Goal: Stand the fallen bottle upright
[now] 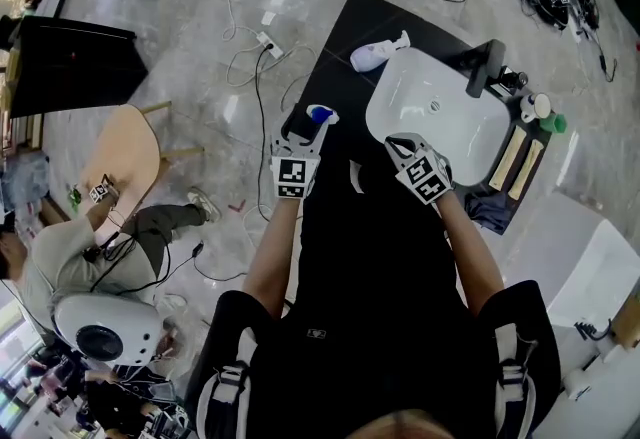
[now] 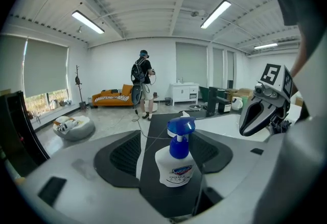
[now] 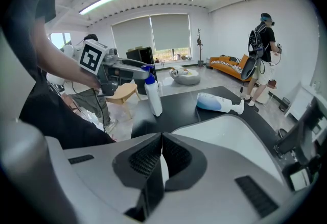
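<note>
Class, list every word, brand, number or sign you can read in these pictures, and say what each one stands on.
No text is legible in any view.
Upright bottle: blue and red logo on its label, print too blurred to read.
Fallen bottle: no legible print.
Marker cubes: black and white square patterns, no letters or numbers.

Not a single word or number can be read anywhere. The upright spray bottle [image 2: 176, 162] stands near the left edge of the black countertop [image 1: 345, 37]. Its front label [image 2: 178, 173] has a blue-and-red logo with fine print beneath, too small to make out. The left marker cube [image 1: 291, 177] and the right marker cube [image 1: 428, 179] bear black-and-white square patterns, not letters. The lying bottle [image 3: 218, 101] shows no legible print.
</note>
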A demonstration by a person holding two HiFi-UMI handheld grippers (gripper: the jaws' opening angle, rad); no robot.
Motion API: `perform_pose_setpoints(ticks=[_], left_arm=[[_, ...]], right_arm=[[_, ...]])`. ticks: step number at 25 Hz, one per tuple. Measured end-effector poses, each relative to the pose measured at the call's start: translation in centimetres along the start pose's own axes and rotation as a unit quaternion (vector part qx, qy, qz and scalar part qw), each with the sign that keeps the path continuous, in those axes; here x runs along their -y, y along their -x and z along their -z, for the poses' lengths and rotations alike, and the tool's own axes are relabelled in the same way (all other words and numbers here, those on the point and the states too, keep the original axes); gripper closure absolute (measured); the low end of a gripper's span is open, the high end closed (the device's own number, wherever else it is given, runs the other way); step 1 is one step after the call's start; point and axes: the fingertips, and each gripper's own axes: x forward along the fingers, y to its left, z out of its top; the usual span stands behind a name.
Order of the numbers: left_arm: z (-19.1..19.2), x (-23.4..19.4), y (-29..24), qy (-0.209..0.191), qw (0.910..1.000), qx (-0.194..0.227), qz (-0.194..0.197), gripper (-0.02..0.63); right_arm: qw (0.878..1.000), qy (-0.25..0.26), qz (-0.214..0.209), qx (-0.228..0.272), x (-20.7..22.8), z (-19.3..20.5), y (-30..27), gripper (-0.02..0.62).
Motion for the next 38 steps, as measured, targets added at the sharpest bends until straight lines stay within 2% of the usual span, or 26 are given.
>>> perform_pose_setpoints(ticks=[4,9,22,27,30,32,36,38], left_arm=[[-0.5,0.5,0.2,-0.071,0.9973,0.009,-0.016,0.337],[-0.8,0.5,0.2,-0.078,0.9966,0.011,-0.025,0.337],[-3.3,1.2,0.6,-0.052,0.9978,0.041,-0.003,0.337],[-5.7,0.3,1.1,-0.016,0.9977,0.065,-0.012,0.342],[-6.7,-0.5,1.0,0.016,0.9974,0.069,-0.013,0.387],[-7.3,-1.2,0.9,0.034,0.9969,0.07,-0.011,0.453],[-8.1,-2.1,0.2,0.039,0.9969,0.068,0.003,0.571],[-8.0,-2.5,-0.3,0.038,0.9974,0.059,0.012,0.585]], right_arm=[[1.0,0.0,-0.001,-0.005,0.0,-0.1,-0.1,0.535],[1.0,0.002,-0.004,-0.007,0.1,-0.3,-0.2,0.535],[1.0,-0.003,-0.002,0.003,0.6,-0.1,-0.3,0.535],[0.999,-0.034,0.013,0.013,2.5,-0.9,0.3,0.535],[0.998,-0.052,0.031,0.031,4.5,-1.9,0.7,0.535],[0.996,-0.059,0.045,0.042,5.8,-2.6,0.8,0.535],[0.993,-0.075,0.069,0.051,8.0,-3.6,1.2,0.535],[0.992,-0.083,0.079,0.056,8.9,-4.1,1.3,0.535]])
